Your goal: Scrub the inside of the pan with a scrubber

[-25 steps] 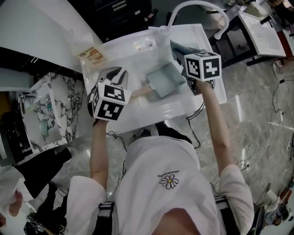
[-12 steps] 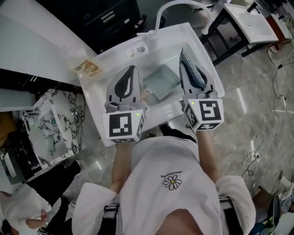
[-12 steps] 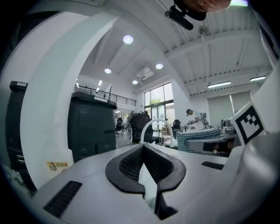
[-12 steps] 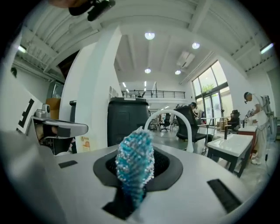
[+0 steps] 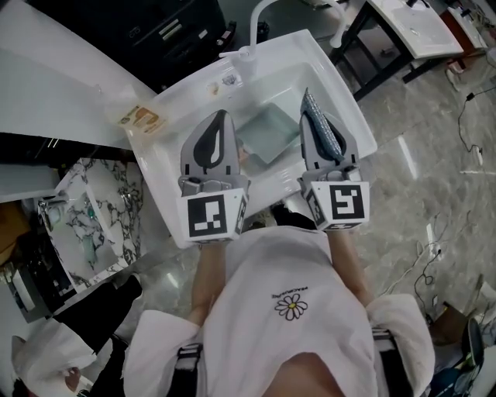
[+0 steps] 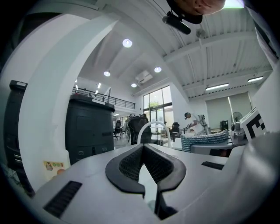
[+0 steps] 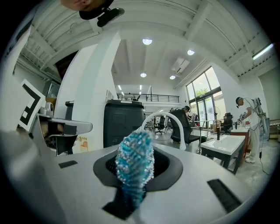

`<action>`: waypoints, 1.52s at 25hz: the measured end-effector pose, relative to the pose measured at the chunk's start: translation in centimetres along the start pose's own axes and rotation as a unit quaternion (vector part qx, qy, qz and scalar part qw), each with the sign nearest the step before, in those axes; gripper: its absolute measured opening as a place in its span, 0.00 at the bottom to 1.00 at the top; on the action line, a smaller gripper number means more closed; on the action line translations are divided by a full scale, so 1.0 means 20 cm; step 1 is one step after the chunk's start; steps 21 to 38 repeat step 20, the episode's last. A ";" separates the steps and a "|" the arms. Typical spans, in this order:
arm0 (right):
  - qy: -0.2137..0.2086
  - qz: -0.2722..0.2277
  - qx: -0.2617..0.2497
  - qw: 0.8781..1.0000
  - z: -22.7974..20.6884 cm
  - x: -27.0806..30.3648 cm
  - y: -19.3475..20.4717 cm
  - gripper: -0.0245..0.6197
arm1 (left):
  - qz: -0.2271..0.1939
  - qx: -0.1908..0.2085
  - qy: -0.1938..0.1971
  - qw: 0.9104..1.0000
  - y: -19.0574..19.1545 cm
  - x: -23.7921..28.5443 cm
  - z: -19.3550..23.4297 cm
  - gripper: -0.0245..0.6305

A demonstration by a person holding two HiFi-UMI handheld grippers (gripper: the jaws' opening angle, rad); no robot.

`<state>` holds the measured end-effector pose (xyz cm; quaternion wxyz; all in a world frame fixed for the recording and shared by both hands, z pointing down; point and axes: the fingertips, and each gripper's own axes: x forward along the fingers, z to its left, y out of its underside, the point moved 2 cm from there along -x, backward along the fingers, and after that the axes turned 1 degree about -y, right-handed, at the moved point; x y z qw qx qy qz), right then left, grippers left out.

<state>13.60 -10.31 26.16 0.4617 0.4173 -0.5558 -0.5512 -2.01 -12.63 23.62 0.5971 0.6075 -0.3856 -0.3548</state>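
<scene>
Pan (image 5: 267, 133) lies seemingly loose in the sink (image 5: 329, 66) at upper centre, between left gripper (image 5: 222, 116), jaws together on nothing, and right gripper (image 5: 308, 94), jaws clamped on the scrubber (image 5: 325, 132); unheld, it likely skids when scrubbed.

The sink (image 5: 159, 167) looks white, smooth and glossy, prob. ceramic or moulded plastic. The tap (image 5: 255, 23) at the sink's back edge is white and glossy too. Inside the sink, the pan (image 5: 267, 133) is pale blue-green, smooth, more satin than shiny; material can't tell. The scrubber (image 7: 133, 168) is teal knitted mesh w/ sparkly threads, rough and glittery. L gripper (image 6: 142, 148) & R gripper (image 7: 134, 151) have grey plastic shells, matt and smooth; the pads (image 6: 127, 165) are black, rubbery-looking, w/ fine ribbing. The marker cubes (image 5: 213, 217) carry matt black-on-white print. The label (image 5: 141, 118) on the sink's rim is printed paper or card. The floor (image 5: 434, 147) beside the sink is marble-look tile, polished, reflecting light. The shirt (image 5: 287, 310) in front of the sink is white cloth, matt.
</scene>
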 end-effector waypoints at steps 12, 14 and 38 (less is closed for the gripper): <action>-0.001 0.000 -0.001 1.000 0.00 0.00 0.01 0.14 | -0.002 0.008 -0.011 1.000 0.00 0.00 0.03 0.06; -0.001 -0.001 -0.002 1.000 0.00 0.00 0.00 0.14 | -0.003 0.009 -0.012 1.000 -0.01 0.00 0.03 0.06; -0.001 -0.002 -0.001 1.000 -0.01 -0.01 0.00 0.14 | -0.005 0.011 -0.013 1.000 -0.03 0.00 0.01 0.06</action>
